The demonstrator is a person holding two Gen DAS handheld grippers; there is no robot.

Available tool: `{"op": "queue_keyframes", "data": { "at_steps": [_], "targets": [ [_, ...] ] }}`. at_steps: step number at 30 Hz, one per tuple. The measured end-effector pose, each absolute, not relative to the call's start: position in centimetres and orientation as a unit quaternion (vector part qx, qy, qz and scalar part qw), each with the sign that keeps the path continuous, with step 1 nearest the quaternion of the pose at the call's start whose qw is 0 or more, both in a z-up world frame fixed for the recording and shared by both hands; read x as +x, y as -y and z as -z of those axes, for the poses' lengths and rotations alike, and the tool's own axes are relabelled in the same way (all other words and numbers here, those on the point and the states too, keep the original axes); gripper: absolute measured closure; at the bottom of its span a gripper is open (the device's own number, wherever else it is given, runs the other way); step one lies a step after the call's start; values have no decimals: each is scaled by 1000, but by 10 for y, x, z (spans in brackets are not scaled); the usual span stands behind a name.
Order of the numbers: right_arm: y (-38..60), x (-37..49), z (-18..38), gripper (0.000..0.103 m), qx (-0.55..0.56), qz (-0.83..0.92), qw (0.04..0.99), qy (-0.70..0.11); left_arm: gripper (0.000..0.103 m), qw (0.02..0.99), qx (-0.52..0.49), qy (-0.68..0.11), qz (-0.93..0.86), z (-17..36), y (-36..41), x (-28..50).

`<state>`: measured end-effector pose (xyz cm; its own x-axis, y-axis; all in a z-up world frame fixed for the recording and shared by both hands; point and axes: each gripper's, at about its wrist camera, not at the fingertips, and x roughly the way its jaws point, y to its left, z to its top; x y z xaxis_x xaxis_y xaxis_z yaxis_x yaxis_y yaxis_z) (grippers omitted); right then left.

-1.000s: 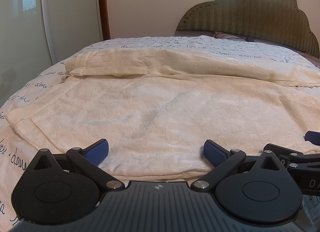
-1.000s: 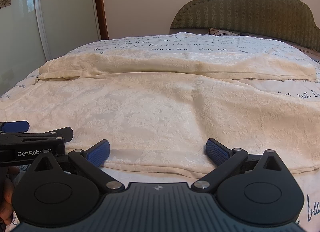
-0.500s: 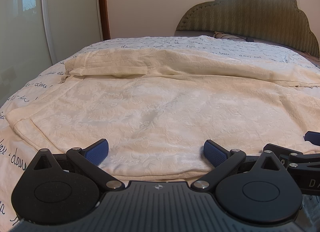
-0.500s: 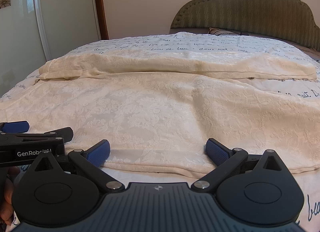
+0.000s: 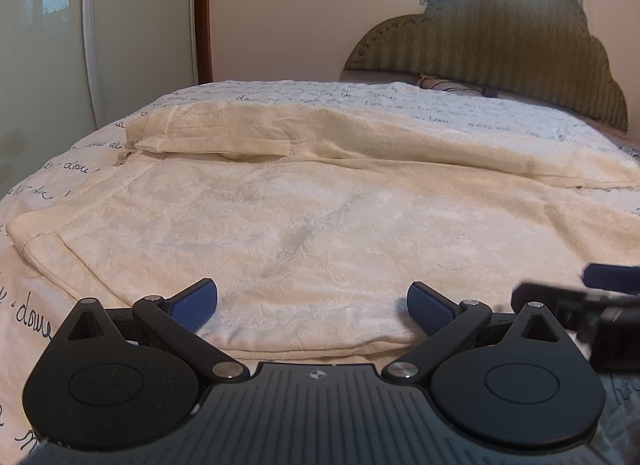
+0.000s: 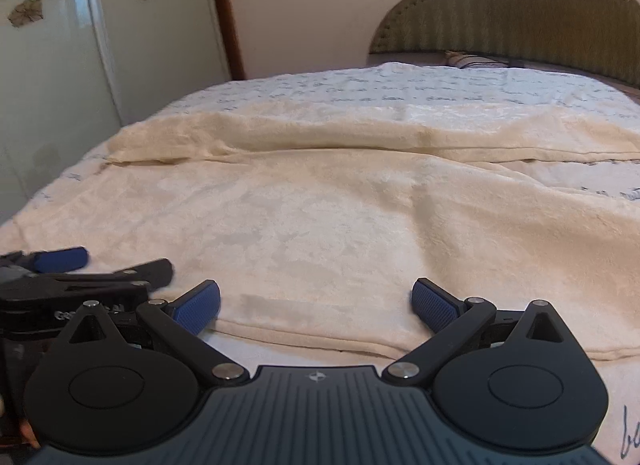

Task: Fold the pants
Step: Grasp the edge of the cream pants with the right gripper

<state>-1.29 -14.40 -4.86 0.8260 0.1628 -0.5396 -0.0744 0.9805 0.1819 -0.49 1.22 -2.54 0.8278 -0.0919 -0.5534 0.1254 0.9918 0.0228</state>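
Our left gripper (image 5: 312,307) and right gripper (image 6: 316,307) sit wide apart at the frame bottom; the pants (image 5: 320,217) fill mid-frame on the bed (image 5: 360,93). We should pinch both layers of the near edge evenly.

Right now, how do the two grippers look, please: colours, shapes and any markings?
Both the left gripper and the right gripper are matte black, with round pivot housings, silver bolts, a ribbed dark base and blue textured pads. White lettering, partly hidden, marks the left gripper's side.
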Motion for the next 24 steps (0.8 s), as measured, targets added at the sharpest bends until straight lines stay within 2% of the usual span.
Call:
{"op": "queue_keyframes", "data": {
  "at_steps": [5, 12, 17, 24],
  "targets": [
    [145, 8, 13, 0, 75, -117, 959, -247, 1, 959, 31, -274, 59, 14, -16, -7],
    [151, 113, -20, 0, 32, -149, 957, -247, 1, 963, 85, -251, 44, -4, -19, 4],
    [148, 199, -19, 1, 22, -159, 949, -271, 1, 964, 97, -245, 42, -9, -25, 19],
    [117, 306, 4, 9, -18, -176, 932, -317, 1, 965, 125, -230, 23, -4, -31, 46]
  ]
}}
